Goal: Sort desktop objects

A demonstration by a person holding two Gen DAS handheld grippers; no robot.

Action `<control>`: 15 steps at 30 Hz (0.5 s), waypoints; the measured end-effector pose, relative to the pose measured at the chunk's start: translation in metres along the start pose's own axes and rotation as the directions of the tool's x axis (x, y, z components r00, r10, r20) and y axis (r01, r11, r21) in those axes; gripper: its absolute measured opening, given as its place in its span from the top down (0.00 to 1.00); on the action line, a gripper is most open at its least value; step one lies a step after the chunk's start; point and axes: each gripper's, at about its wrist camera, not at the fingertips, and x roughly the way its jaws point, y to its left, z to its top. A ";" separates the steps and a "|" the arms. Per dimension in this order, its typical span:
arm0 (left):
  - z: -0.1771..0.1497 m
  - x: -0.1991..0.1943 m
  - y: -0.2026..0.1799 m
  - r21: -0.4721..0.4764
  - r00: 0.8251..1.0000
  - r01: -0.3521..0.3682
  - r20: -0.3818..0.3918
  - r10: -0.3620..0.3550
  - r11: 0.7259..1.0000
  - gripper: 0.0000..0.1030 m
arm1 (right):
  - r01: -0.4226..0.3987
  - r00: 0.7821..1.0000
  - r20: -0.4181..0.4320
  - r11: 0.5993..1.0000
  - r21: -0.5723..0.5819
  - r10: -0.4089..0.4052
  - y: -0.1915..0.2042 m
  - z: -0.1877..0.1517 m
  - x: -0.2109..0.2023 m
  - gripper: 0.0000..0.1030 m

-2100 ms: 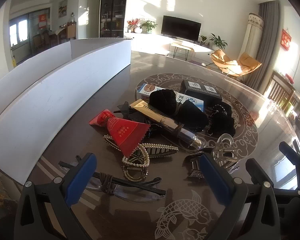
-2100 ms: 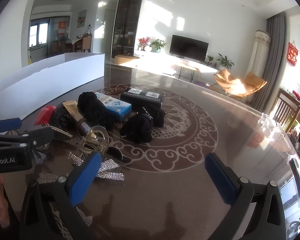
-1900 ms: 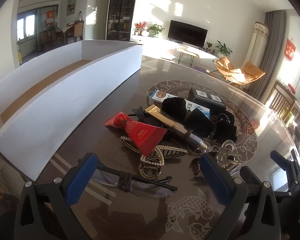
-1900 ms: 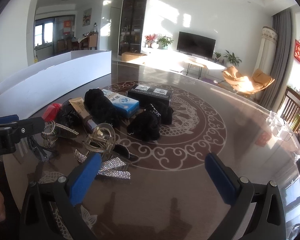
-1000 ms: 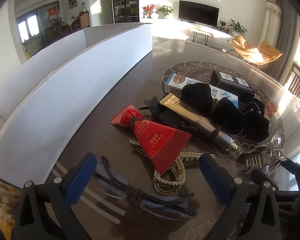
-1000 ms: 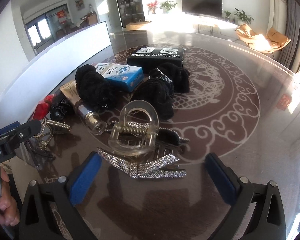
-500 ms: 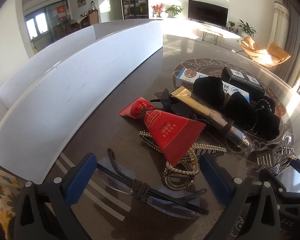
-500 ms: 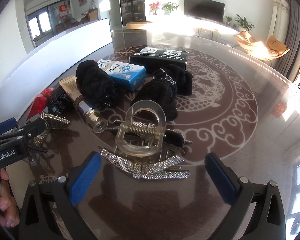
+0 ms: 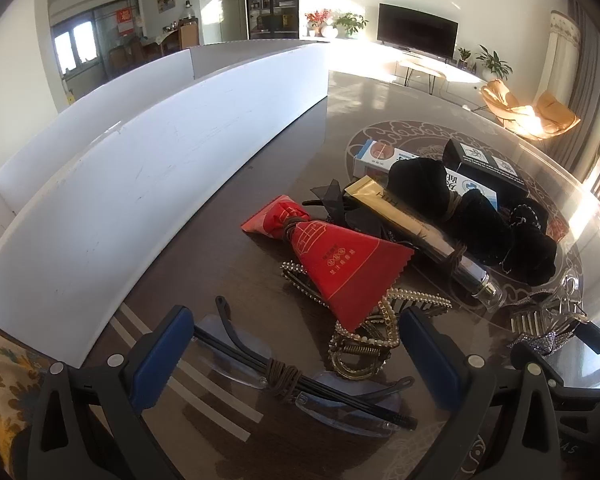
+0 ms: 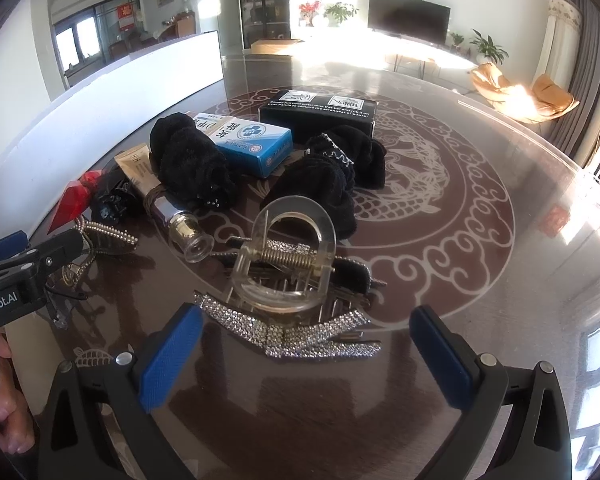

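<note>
- Left gripper (image 9: 292,354): jaws spread wide, holding nothing; folded glasses (image 9: 300,376) bound with a brown hair tie lie between the blue pads (image 9: 160,356).
- Right gripper (image 10: 300,354): jaws likewise wide apart and empty; a rhinestone hair clip (image 10: 288,334) lies between them, a clear claw clip (image 10: 288,252) just beyond it.
- White open box (image 9: 140,152): long, standing along the left of the pile; its interior is hidden from both views.
- Pile: red tube (image 9: 340,264) over a pearl claw clip (image 9: 364,340); gold tube (image 9: 412,224), black scrunchies (image 10: 192,164), blue carton (image 10: 252,144), black carton (image 10: 320,110) behind.
- Open room: bare tabletop to the right of the pile.
- Surface: dark glossy table (image 10: 480,280) with a pale dragon medallion; sunlit living room beyond.
</note>
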 end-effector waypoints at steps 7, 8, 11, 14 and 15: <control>0.000 0.000 0.001 -0.003 1.000 0.002 0.001 -0.002 1.000 0.00 | 0.000 1.000 0.000 1.000 0.000 0.000 0.000 0.000 0.000 0.00; 0.000 0.000 0.001 -0.003 1.000 0.001 0.001 -0.001 1.000 0.00 | 0.000 1.000 0.000 1.000 0.001 0.000 0.000 0.000 0.000 0.00; 0.000 0.000 0.001 -0.003 1.000 0.001 0.002 -0.001 1.000 0.00 | 0.000 1.000 0.000 1.000 0.000 0.000 0.000 0.000 0.000 0.00; 0.000 0.000 0.001 -0.002 1.000 0.001 0.002 -0.001 1.000 0.00 | 0.000 1.000 0.000 1.000 0.001 0.000 0.000 0.000 0.000 0.00; 0.000 0.000 0.001 -0.002 1.000 0.001 0.002 -0.001 1.000 0.00 | 0.000 1.000 0.000 1.000 0.001 0.000 0.000 0.000 0.000 0.00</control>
